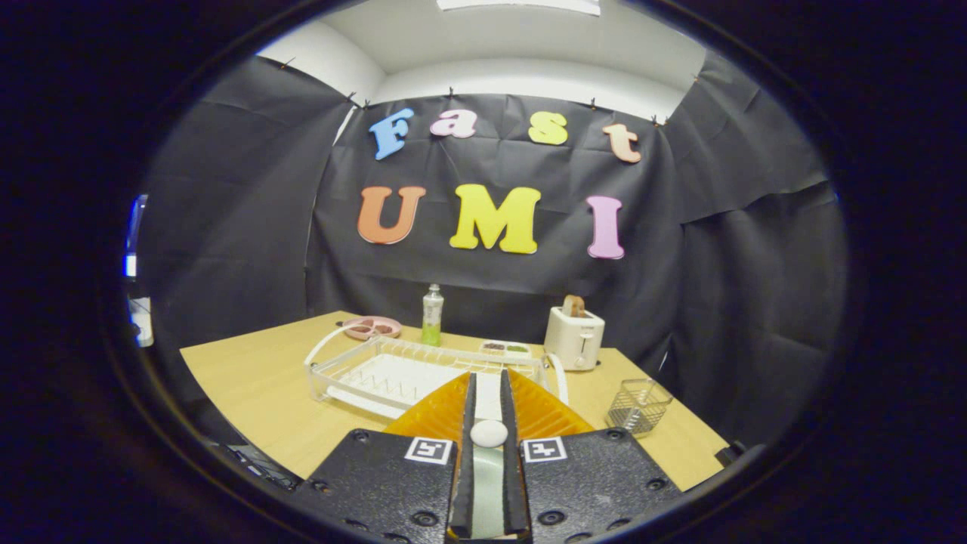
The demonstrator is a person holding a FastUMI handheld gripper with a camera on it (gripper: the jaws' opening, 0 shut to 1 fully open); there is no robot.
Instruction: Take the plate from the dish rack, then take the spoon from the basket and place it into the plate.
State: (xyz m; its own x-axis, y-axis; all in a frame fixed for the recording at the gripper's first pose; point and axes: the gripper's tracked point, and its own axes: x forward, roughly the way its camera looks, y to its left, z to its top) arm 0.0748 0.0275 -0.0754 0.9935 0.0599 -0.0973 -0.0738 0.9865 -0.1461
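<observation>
The gripper [488,378] is held low over a light wooden bench [257,385], and its jaws are drawn close together and clamped on a pale white spoon [489,433], whose rounded part is seen in the narrow gap between the two fingers with a pale strip of it running back toward the gripper body. Directly beneath and just ahead of the fingers a ribbed orange plate [438,412] is seen, spreading out to both sides of them and lying on the bench at the near edge of the white wire dish rack [393,370]. The dish rack is set on a white tray just beyond the plate, and its slots appear unoccupied. A small wire mesh basket [638,406] is placed on the bench to the right of the plate, apart from it; whether anything is left inside cannot be told. Behind the dish rack a pink divided dish [372,327] is laid flat, and beside it a clear bottle with green liquid [432,315] is stood upright. A small white compartment tray [505,347] is seen just behind the rack's far rim. A cream toaster [575,338] with a slice of bread [573,305] standing in its slot is placed at the far right of the bench.
</observation>
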